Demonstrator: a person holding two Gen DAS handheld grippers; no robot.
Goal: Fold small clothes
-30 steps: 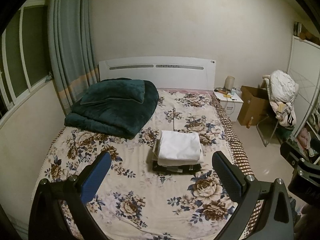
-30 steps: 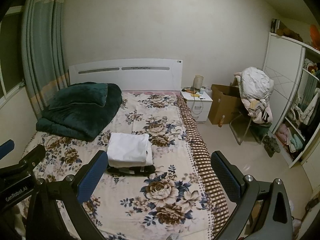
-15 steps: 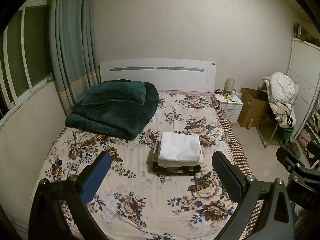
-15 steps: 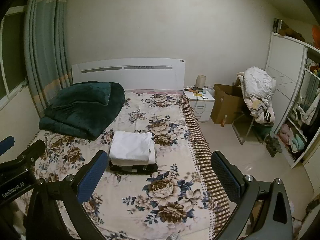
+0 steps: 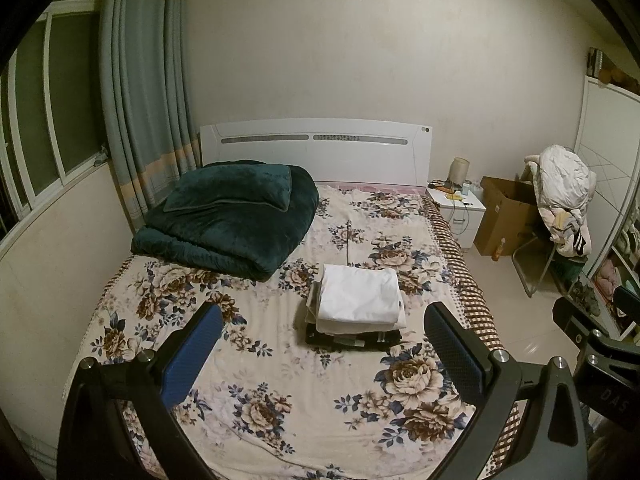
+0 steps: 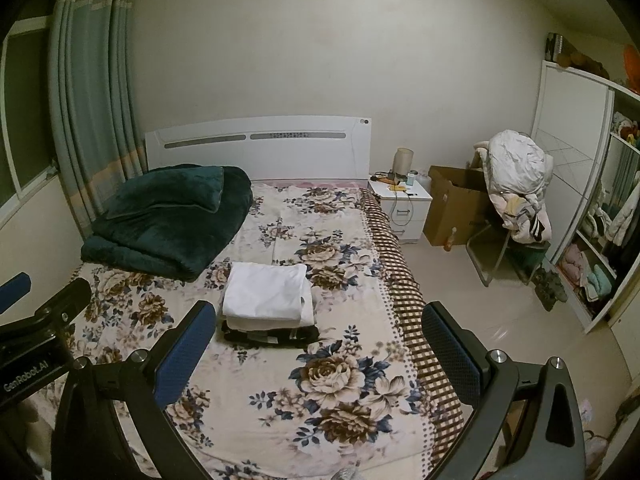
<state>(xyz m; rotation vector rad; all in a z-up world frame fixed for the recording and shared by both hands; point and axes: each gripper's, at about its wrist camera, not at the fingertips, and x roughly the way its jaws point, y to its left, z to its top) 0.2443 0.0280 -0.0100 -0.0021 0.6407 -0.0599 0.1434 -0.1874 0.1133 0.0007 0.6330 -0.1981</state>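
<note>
A stack of folded clothes (image 5: 358,304), white pieces on top of dark ones, lies in the middle of the floral bed (image 5: 280,380); it also shows in the right wrist view (image 6: 266,300). My left gripper (image 5: 324,344) is open and empty, held well above the bed's near end, short of the stack. My right gripper (image 6: 316,344) is open and empty too, held high beside it, with the stack to its left front. Each gripper's body shows at the edge of the other's view.
A folded dark green quilt with a pillow (image 5: 228,220) lies at the bed's far left. A white headboard (image 5: 316,152), a nightstand (image 6: 404,208), a cardboard box (image 6: 452,208), a chair piled with clothes (image 6: 516,188) and an open wardrobe (image 6: 600,220) stand around.
Both grippers have drawn back and up a little from the bed, so the stack looks slightly farther. Both stay open and empty.
</note>
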